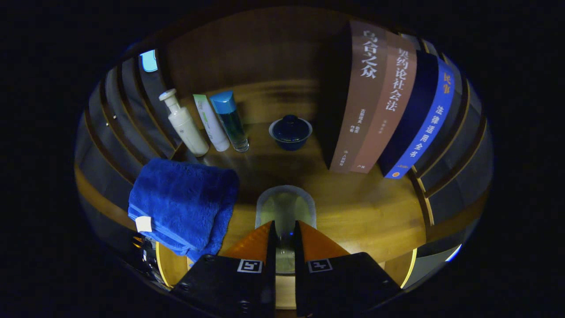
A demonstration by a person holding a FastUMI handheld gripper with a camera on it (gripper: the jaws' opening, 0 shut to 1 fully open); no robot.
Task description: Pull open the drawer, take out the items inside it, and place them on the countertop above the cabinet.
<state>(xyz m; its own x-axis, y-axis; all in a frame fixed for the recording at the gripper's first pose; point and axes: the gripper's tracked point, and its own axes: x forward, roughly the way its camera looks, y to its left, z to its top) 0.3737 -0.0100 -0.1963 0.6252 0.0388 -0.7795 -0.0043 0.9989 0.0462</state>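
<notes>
Gripper (285, 232) pinches a clear flat item (285, 206), long axis running away toward the lidded bowl (290, 131) on the tabletop (366, 207).

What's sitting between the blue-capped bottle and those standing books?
A small dark blue lidded bowl sits on the wooden countertop, between the blue-capped bottle and the books, as seen in the gripper view. The gripper is shut on a clear glass.

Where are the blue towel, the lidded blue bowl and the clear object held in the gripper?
blue towel (183, 201): gripper view, middle of the folded pile.
lidded blue bowl (290, 131): gripper view, on its lid.
clear object (285, 207): gripper view, its rounded part ahead of the fingers.
</notes>
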